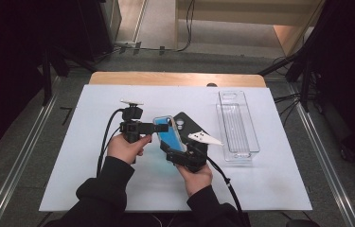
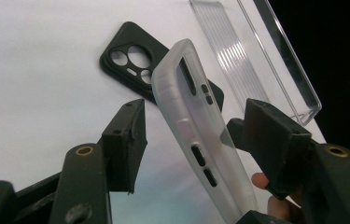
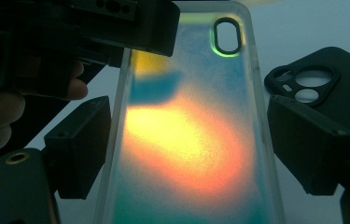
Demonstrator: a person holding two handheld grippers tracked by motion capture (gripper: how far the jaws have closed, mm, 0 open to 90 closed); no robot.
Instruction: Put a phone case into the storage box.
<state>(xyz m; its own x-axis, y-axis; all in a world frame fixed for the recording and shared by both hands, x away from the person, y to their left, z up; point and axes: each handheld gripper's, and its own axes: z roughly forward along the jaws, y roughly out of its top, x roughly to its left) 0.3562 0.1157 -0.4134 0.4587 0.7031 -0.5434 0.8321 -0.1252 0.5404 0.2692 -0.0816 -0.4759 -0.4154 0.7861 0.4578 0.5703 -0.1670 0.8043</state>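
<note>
Both grippers meet over the white table [image 1: 94, 142]: left gripper [image 2: 189, 135] and right gripper [image 3: 186, 140], jaws spread, straddle the iridescent phone case [image 3: 186, 149] untouched.

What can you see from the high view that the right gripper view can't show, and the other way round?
High view alone: the clear plastic tray right of the hands, the white table, both sleeves and the floor. Right gripper view alone: the translucent phone case up close, glowing orange and yellow, with its oval camera hole. Both share that case held up between the two grippers, and the black phone case lying on the table behind it.
</note>
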